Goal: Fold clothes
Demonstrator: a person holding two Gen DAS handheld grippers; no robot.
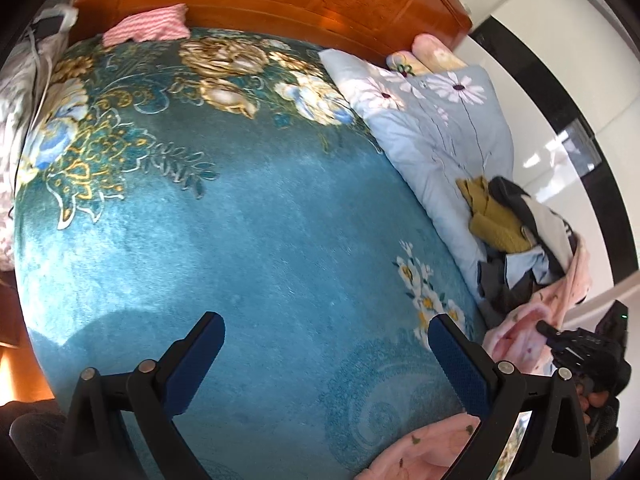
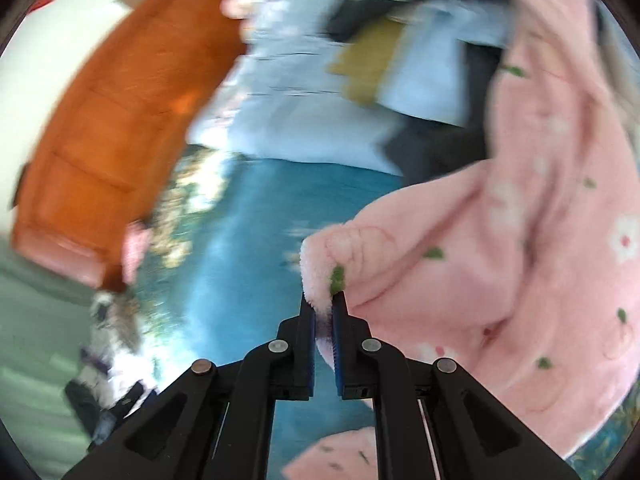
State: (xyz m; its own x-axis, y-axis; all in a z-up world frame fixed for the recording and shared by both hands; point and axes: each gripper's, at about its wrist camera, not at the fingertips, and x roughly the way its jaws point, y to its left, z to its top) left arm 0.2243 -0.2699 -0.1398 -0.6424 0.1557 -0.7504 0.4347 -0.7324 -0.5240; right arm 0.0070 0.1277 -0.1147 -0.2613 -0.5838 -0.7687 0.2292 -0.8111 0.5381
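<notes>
Right gripper (image 2: 323, 312) clamped on pink fleece garment (image 2: 500, 240) edge, bulk trailing toward 2 o'clock off clothes pile (image 1: 516, 236). Left gripper (image 1: 326, 344) jaws apart over teal blanket (image 1: 240, 220). Judgement: lift clear, then left pinches opposite corner before spreading.

No legible text, label, brand or number anywhere on bedding, clothing or gripper hardware.
</notes>
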